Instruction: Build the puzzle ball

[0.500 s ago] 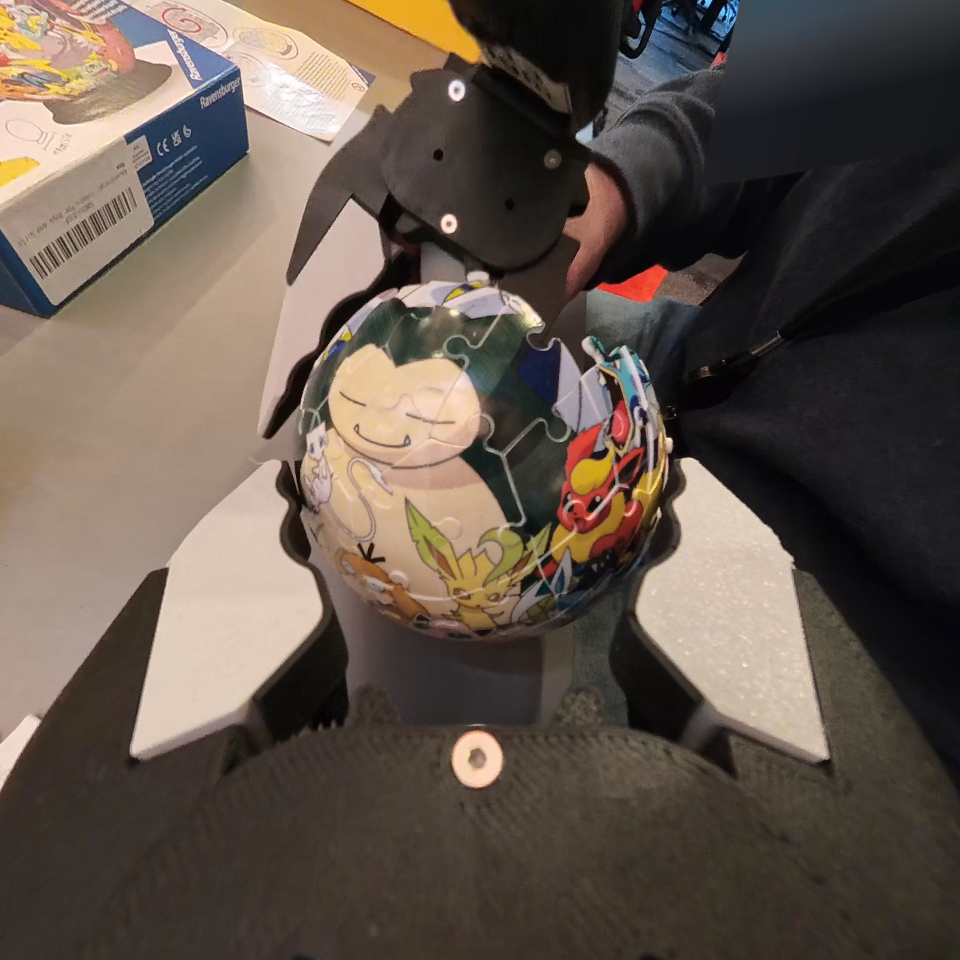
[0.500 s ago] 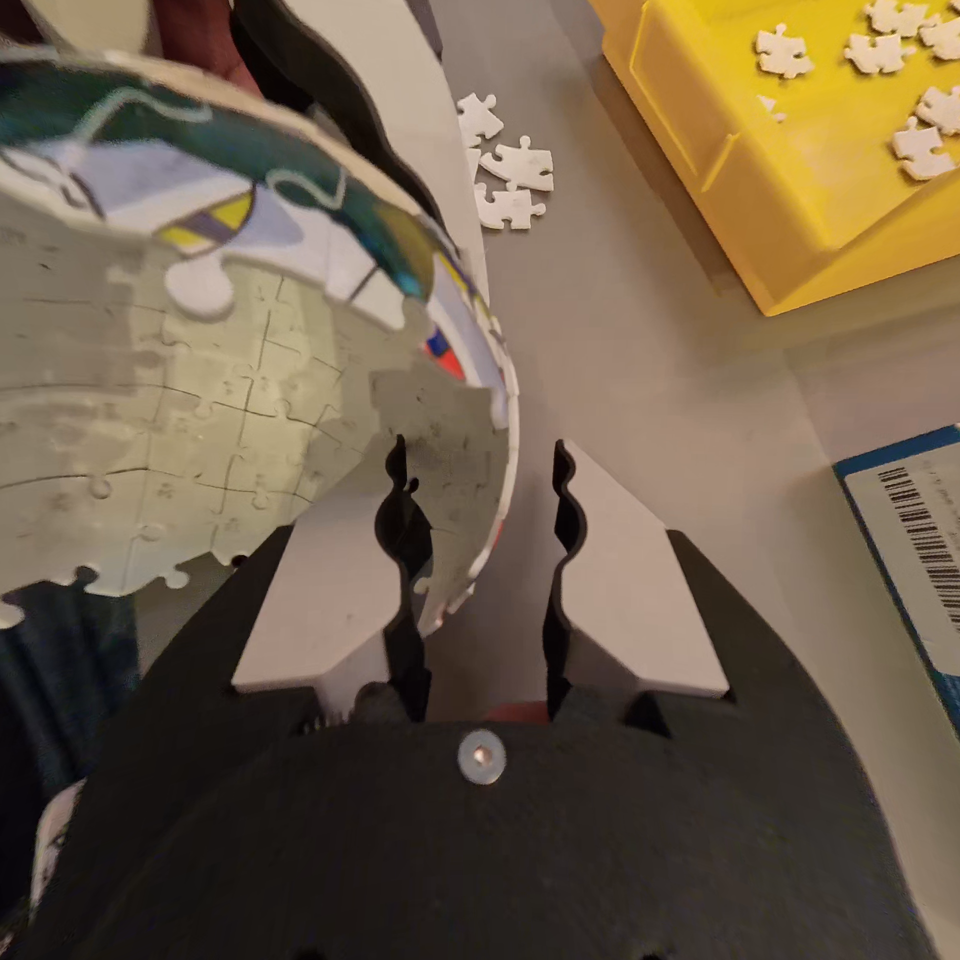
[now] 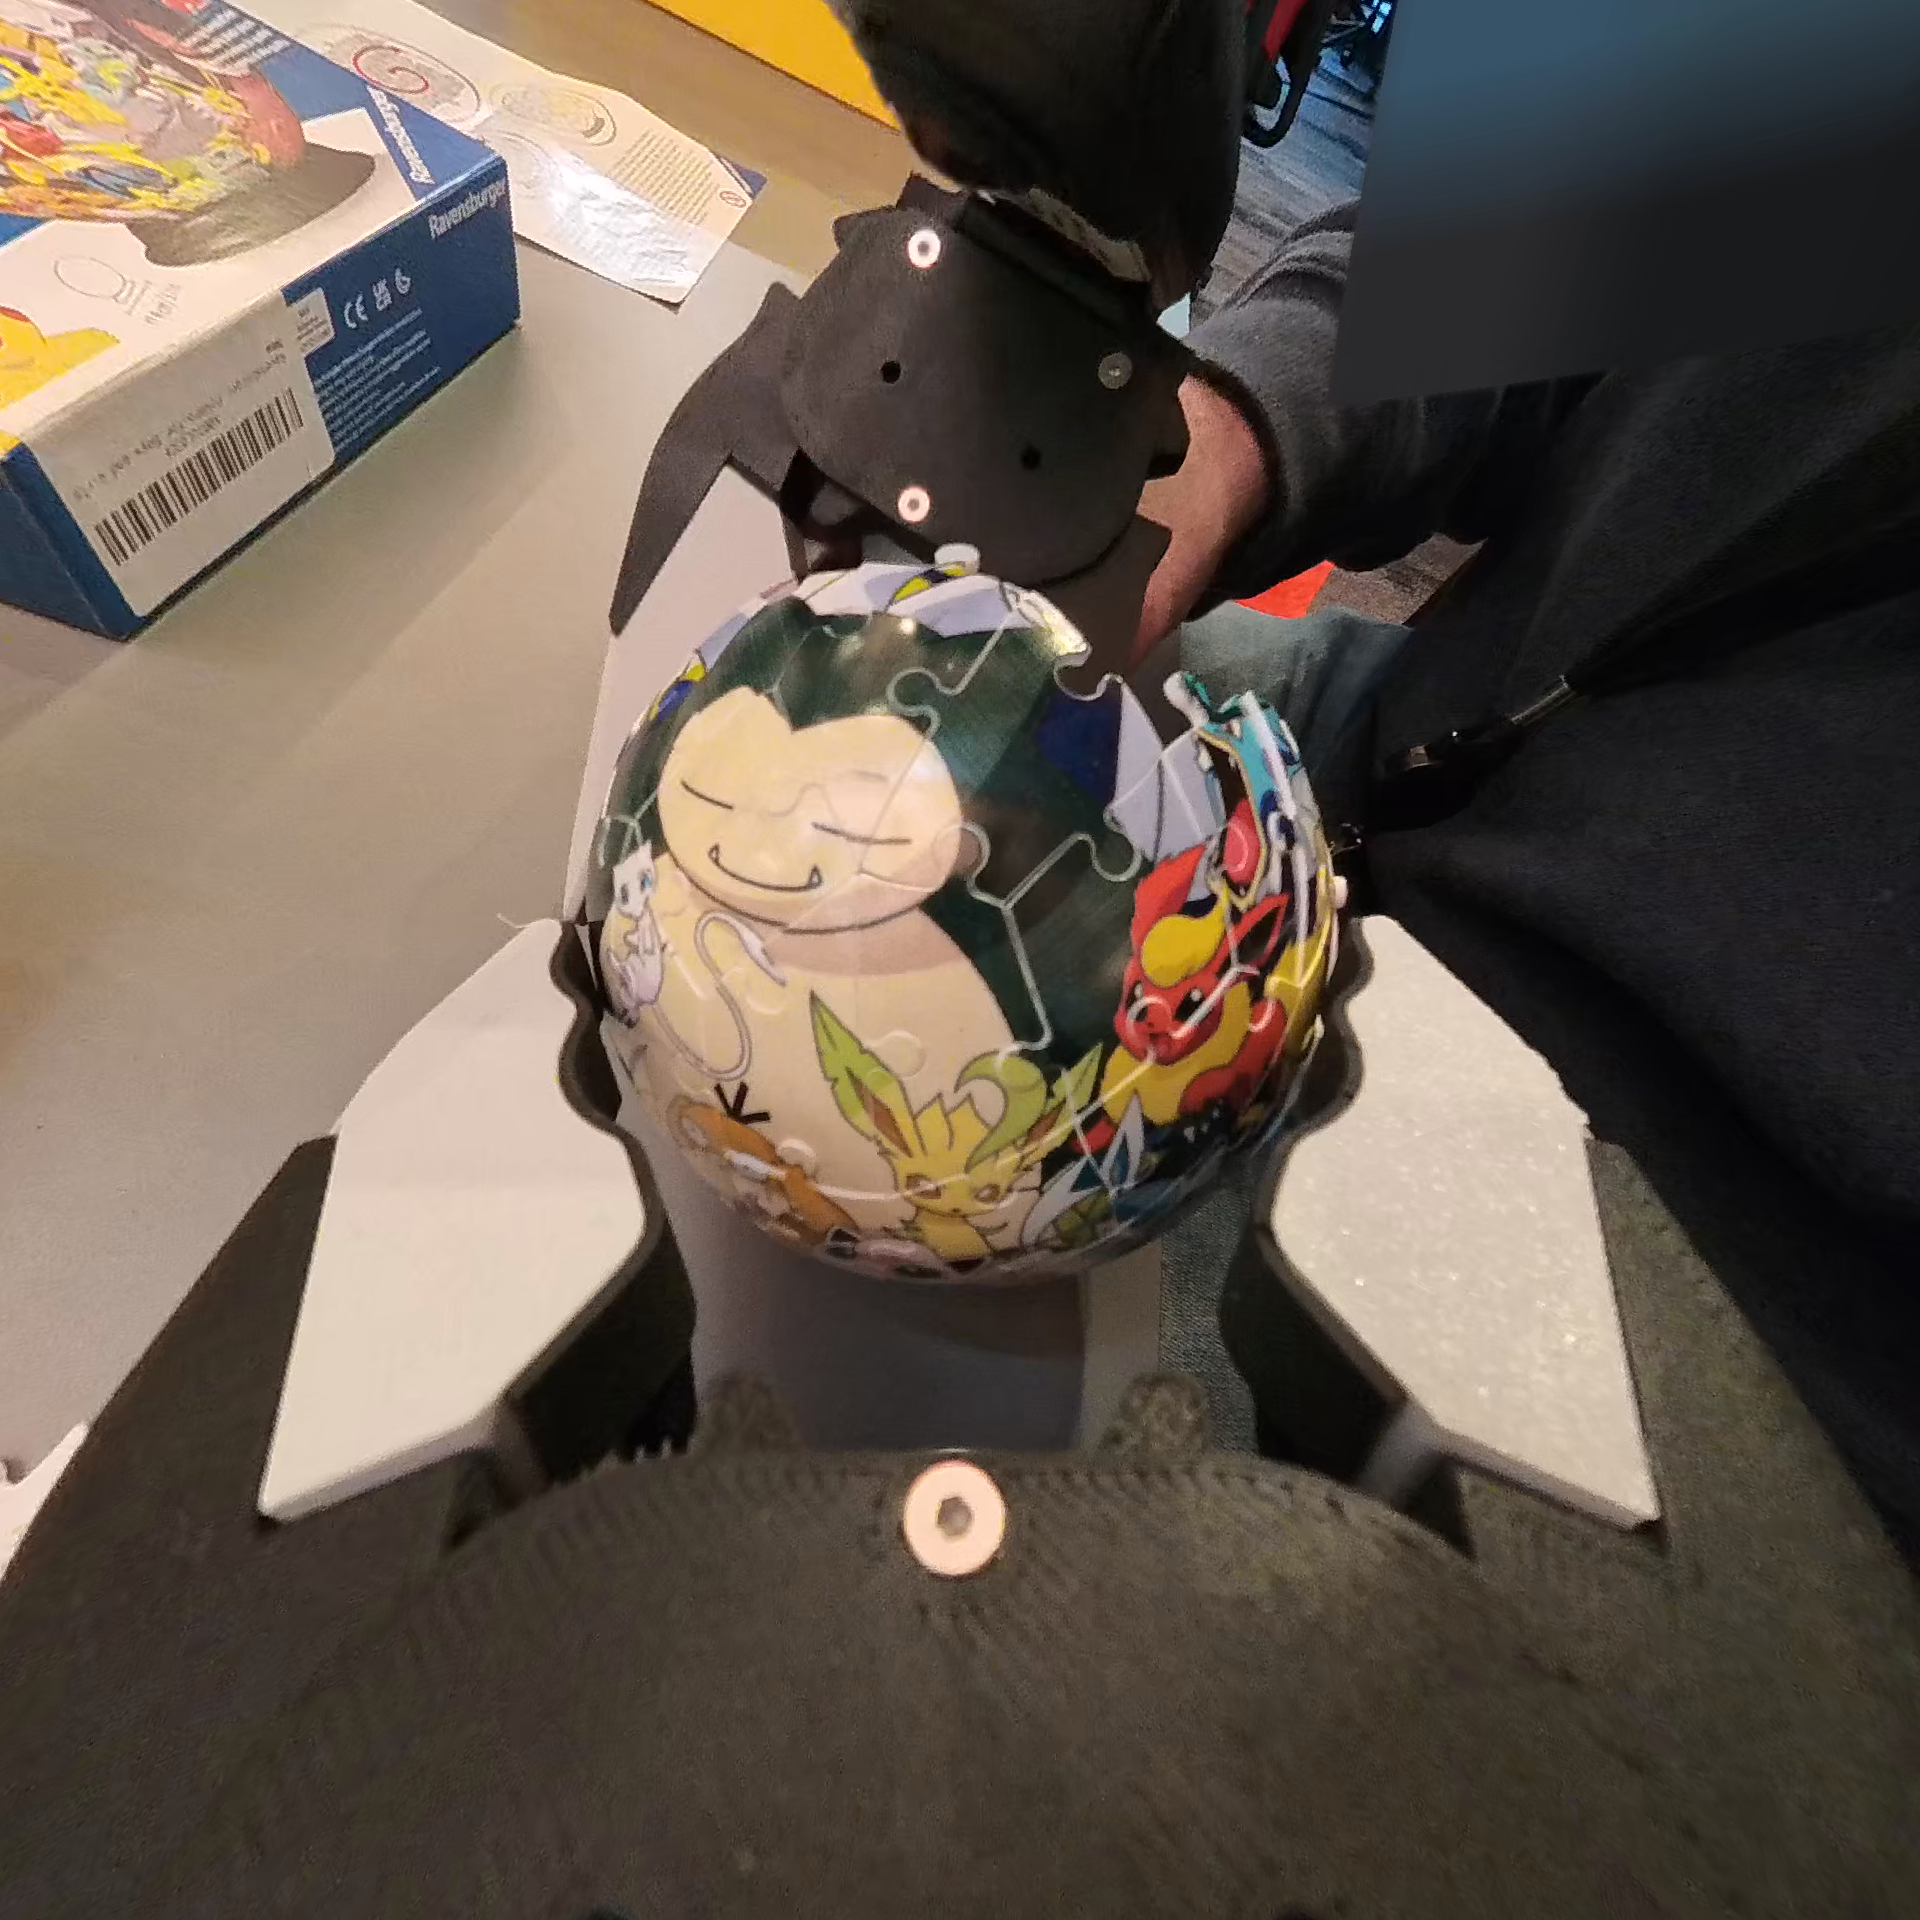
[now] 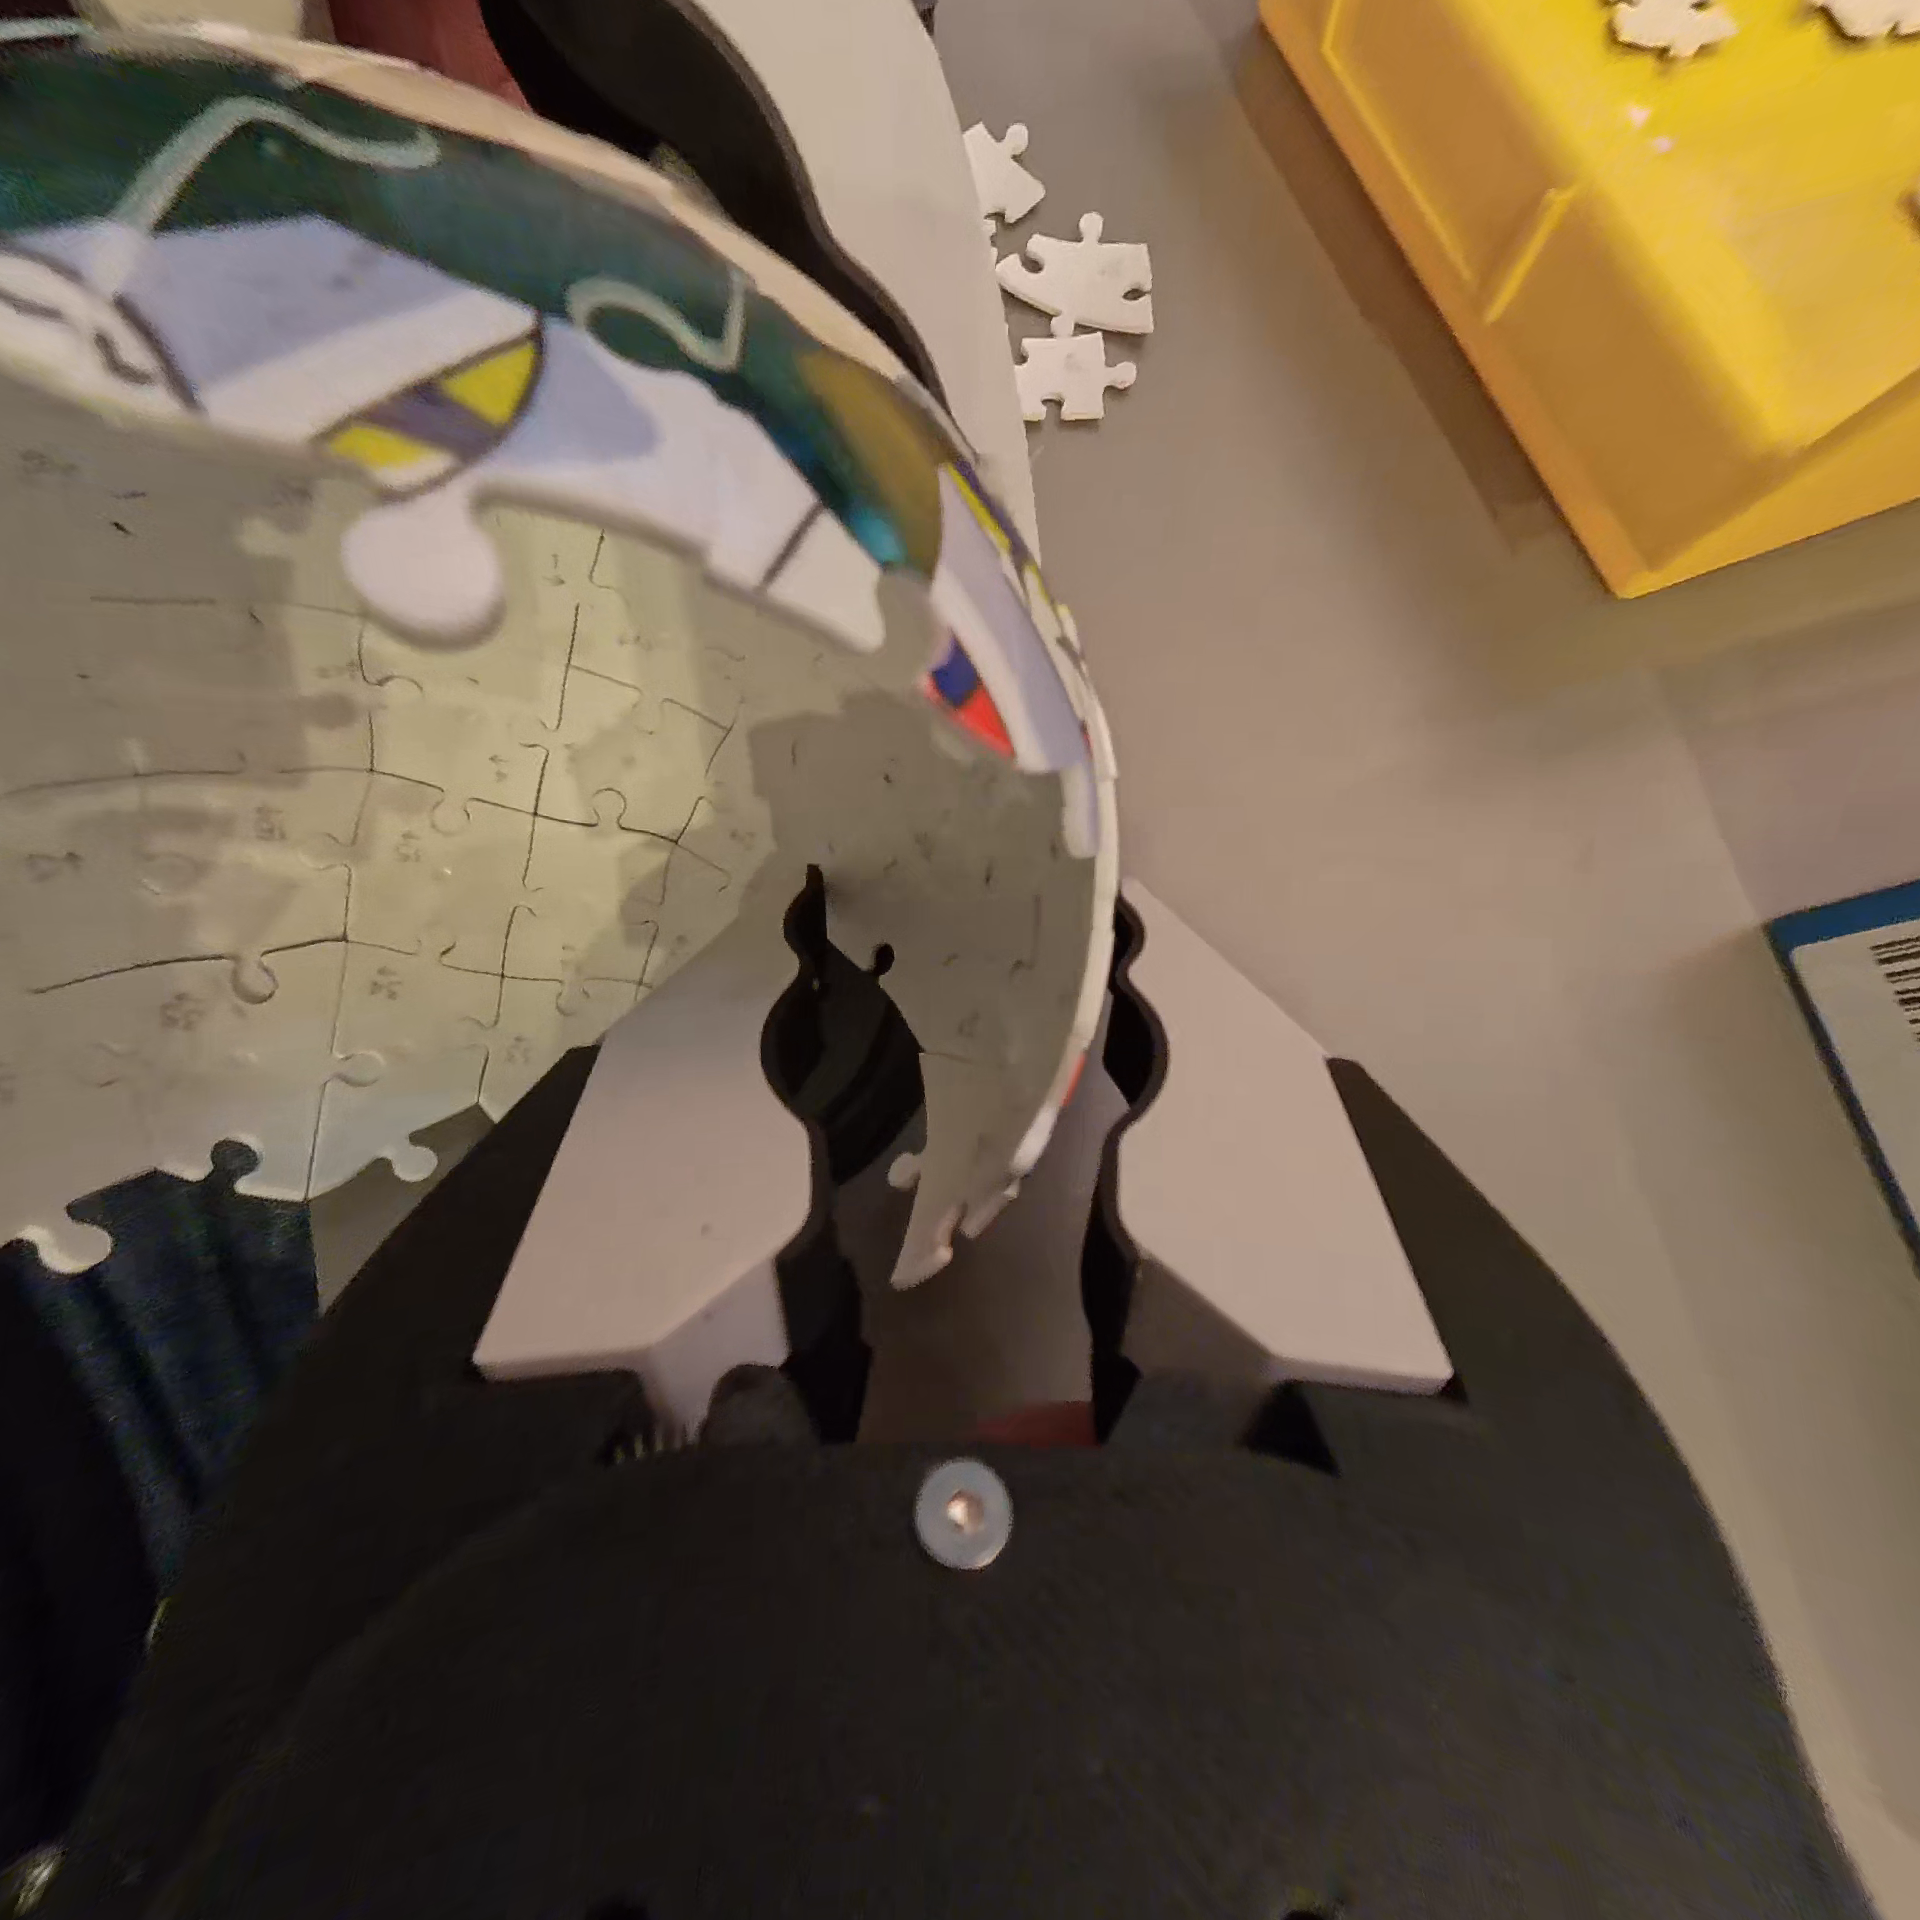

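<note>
Spanning both views as backdrop: pale grey worktop (image 3: 208,831), with blue cardboard puzzle box (image 3: 239,343) near its far left corner in the left wrist view and yellow plastic bin (image 4: 1621,291) at the far right corner in the right wrist view. Resting beside the box, a printed paper leaflet (image 3: 623,197).

Held off the worktop, near its front edge and over a person's dark-clothed lap: unfinished hollow puzzle ball of glossy curved plastic pieces printed with cartoon creatures (image 3: 961,925). Cradled at its widest part by left gripper (image 3: 956,997), jaws spread wide and pressed against both sides, left side against the worktop backdrop, right side against the lap.

Likely light and thin-shelled, stiff only while pieces interlock; glossy, so prone to slip, and liable to pop apart at the seams if squeezed hard. Best taken across the completed band, as now, never by the ragged open rim.

Reaching in from the far side: right gripper (image 4: 966,1039), jaws partly open and straddling the rim's wall, one inside the grey interior, one outside. Contact with the wall not clear enough to call a grip.

Scattered by the bin, loose white face-down puzzle pieces (image 4: 1081,281), more inside it.
</note>
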Tool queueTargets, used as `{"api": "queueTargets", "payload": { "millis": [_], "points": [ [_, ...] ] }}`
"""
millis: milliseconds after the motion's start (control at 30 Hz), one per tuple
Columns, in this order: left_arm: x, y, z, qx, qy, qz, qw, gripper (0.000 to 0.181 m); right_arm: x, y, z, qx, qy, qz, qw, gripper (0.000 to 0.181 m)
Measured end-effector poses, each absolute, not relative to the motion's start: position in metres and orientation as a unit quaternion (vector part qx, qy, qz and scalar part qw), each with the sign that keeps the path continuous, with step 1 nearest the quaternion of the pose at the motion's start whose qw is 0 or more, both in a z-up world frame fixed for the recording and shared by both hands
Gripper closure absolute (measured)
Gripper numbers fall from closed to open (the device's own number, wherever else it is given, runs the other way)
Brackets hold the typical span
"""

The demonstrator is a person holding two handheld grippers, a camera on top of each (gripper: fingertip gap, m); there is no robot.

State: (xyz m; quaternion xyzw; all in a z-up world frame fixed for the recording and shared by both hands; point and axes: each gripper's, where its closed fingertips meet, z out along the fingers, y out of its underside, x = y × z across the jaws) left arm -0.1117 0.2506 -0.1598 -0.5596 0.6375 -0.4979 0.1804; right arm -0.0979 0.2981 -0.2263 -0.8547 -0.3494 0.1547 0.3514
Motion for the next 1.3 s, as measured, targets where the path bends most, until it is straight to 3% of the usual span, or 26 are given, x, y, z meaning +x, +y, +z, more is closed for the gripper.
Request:
{"api": "queueTargets", "payload": {
  "millis": [233,367,800,1067,1300],
  "points": [
    [-0.112,0.253,-0.16,-0.558,0.64,-0.495,0.184,0.052,-0.101,0.295,-0.23,-0.865,-0.328,0.197,0.325,0.142],
    [-0.113,0.254,-0.161,-0.558,0.641,-0.494,0.182,0.053,-0.099,0.295,-0.23,-0.864,-0.339,0.197,0.317,0.136],
    [-0.115,0.256,-0.162,-0.558,0.642,-0.492,0.184,0.054,-0.051,0.28,-0.18,-0.861,-0.307,0.225,0.338,0.138],
    [-0.115,0.256,-0.16,-0.557,0.642,-0.492,0.188,0.057,-0.001,0.217,-0.21,-0.879,-0.36,0.182,0.254,0.144],
    [-0.115,0.256,-0.159,-0.558,0.642,-0.491,0.188,0.057,-0.002,0.198,-0.232,-0.883,-0.374,0.162,0.235,0.156]
  ]
}}
